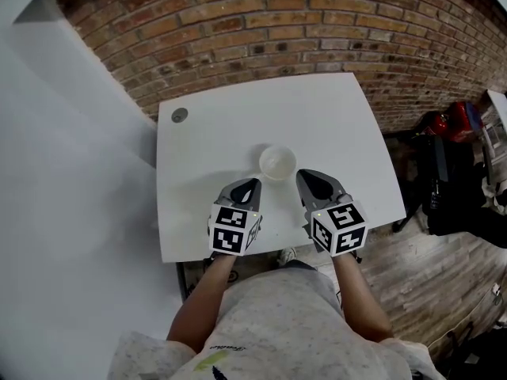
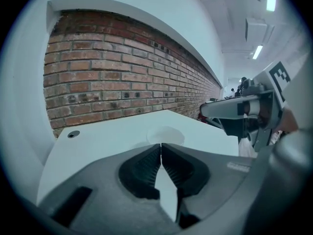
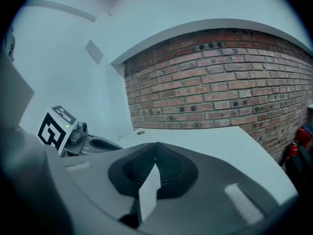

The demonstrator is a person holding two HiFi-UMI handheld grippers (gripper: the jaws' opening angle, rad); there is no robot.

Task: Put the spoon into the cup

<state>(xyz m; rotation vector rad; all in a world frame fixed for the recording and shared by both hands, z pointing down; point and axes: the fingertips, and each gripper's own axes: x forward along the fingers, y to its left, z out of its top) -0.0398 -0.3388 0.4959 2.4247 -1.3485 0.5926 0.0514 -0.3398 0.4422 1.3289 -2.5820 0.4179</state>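
Beside cup (image 1: 277,163) on table (image 1: 333,125): left gripper (image 1: 253,184), right gripper (image 1: 303,176), both pressed together, empty.

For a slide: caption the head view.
Left hand-held gripper and right hand-held gripper, both shut, flank a white cup on a table.

White square table (image 1: 333,133) against brick wall (image 1: 317,22). Round grey cable grommet (image 1: 180,115) at table's far left corner. Plain white wall (image 1: 63,172) along table's left side, meeting brickwork at corner. Wooden plank floor (image 1: 428,267) to right and near side of table. Red object (image 1: 458,119) and black bag-like items (image 1: 444,180) on floor beside table's right edge, by brick wall; exact kind unclear. Ceiling strip lights (image 2: 257,52) lit in left gripper view, above long brick wall running into distance.
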